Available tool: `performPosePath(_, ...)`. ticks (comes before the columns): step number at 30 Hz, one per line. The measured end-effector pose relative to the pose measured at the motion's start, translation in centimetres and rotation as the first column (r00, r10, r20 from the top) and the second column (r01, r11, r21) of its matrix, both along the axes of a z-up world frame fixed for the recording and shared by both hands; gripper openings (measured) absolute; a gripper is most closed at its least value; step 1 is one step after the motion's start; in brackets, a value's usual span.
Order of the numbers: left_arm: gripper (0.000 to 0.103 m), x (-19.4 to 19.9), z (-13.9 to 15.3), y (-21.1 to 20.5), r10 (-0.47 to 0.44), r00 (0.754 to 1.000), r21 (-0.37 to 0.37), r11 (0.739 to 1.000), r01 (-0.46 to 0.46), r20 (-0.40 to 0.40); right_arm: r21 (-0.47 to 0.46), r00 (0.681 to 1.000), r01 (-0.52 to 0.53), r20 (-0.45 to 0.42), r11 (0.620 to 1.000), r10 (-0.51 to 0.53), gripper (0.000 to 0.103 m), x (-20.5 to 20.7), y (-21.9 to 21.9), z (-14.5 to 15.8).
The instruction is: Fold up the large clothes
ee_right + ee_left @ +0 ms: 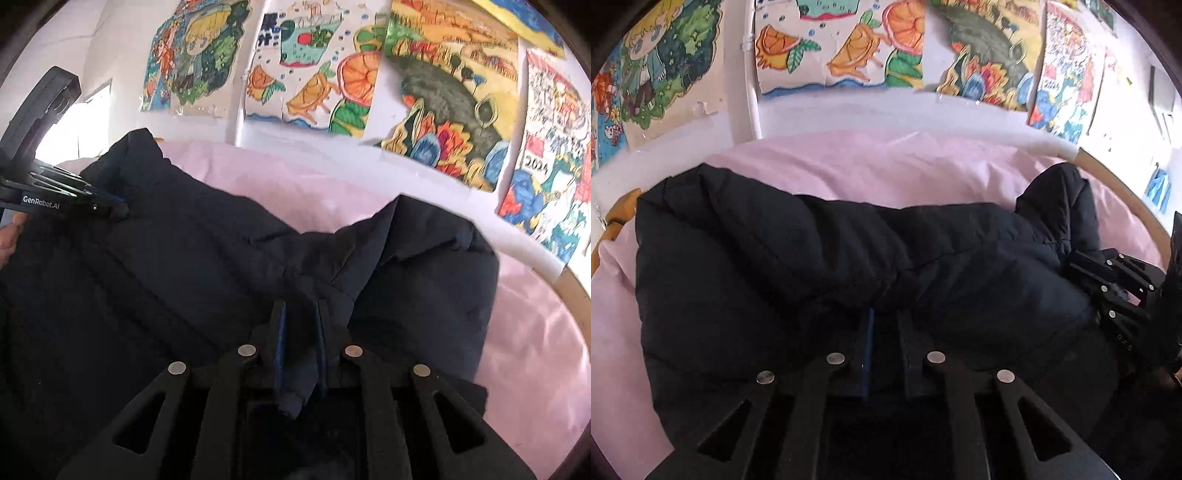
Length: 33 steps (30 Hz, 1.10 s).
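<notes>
One puffy black padded jacket (820, 258) lies on one pale pink bedsheet (886, 166). Two black two-finger claws are in view, left (884, 325) and right (299, 321). At least five colourful drawings (306, 81) hang on the wall.

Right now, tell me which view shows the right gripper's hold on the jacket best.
The right wrist view: the right gripper pinches a fold of the black jacket. The left wrist view shows it only sideways at the frame edge.
</notes>
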<state>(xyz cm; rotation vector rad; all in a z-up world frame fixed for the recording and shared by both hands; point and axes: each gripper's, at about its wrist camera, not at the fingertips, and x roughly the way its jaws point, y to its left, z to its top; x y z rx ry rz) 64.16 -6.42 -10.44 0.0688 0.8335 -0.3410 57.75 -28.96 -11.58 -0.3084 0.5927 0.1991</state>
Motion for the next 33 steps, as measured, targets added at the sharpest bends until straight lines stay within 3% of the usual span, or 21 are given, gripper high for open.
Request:
performPosePath(5, 0.012, 0.9, -2.5, -1.2, -0.001, 0.999, 0.098, 0.995, -0.002, 0.032, -0.006, 0.998, -0.011, -0.059, 1.0, 0.011, 0.013, 1.9, 0.2, -2.0)
performPosePath(9, 0.012, 2.0, -3.7, -1.5, 0.001, 0.999, 0.112, 0.994, -0.006, 0.045, 0.025, 0.996, -0.018, -0.088, 1.0, 0.02, 0.013, 3.7, -0.2, -4.0)
performPosePath(13, 0.01, 0.5, -2.8, -0.3, -0.015, 0.995, 0.039, 0.999, 0.012, 0.096, 0.041, 0.997, -0.019, -0.069, 0.999, 0.022, 0.014, 3.1, -0.2, -4.2)
performPosePath(16, 0.014, -0.5, -1.6, 0.8, -0.011, 0.997, -0.036, 0.999, 0.014, 0.082, 0.088, 0.999, -0.021, -0.042, 0.996, 0.025, 0.018, 2.0, -0.9, -3.3)
performPosePath(17, 0.022, -0.8, -1.0, 1.0, -0.01, 0.998, -0.061, 0.998, 0.014, 0.061, 0.107, 0.999, -0.017, -0.038, 0.994, 0.021, 0.023, 1.7, -1.3, -2.8)
performPosePath(18, 0.042, -1.3, -0.4, 1.2, -0.023, 0.999, -0.088, 0.996, 0.026, 0.041, 0.124, 0.999, -0.007, -0.039, 0.992, 0.012, 0.028, 1.5, -1.7, -2.4)
performPosePath(19, 0.077, -1.8, 0.0, 1.1, -0.039, 0.999, -0.109, 0.993, 0.042, 0.03, 0.141, 0.999, 0.012, -0.047, 0.99, -0.005, 0.046, 1.3, -2.2, -1.9)
performPosePath(20, 0.093, -2.6, 0.5, 0.9, -0.051, 0.999, -0.116, 0.992, 0.053, 0.02, 0.161, 0.998, 0.037, -0.058, 0.986, -0.028, 0.067, 0.9, -2.7, -1.5)
performPosePath(21, 0.103, -3.4, 0.8, 0.6, -0.043, 0.999, -0.099, 0.994, 0.045, 0.023, 0.189, 0.997, 0.048, -0.067, 0.981, -0.036, 0.073, 0.4, -3.3, -1.1)
performPosePath(25, 0.103, -6.7, 0.9, -0.9, -0.06, 0.998, 0.018, 0.998, 0.06, -0.013, 0.233, 0.991, 0.086, -0.121, 0.969, -0.059, 0.075, -2.0, -4.5, -0.2)
performPosePath(27, 0.103, -8.4, 1.8, -0.5, -0.06, 0.998, 0.015, 0.998, 0.06, -0.016, 0.231, 0.988, 0.099, -0.136, 0.968, -0.069, 0.075, -3.6, -4.6, 0.5)
performPosePath(33, 0.103, -16.8, 9.2, 1.2, -0.039, 0.989, -0.056, 0.997, 0.048, 0.144, 0.173, 0.995, 0.071, -0.079, 0.982, -0.059, 0.081, -11.7, -3.0, 5.8)
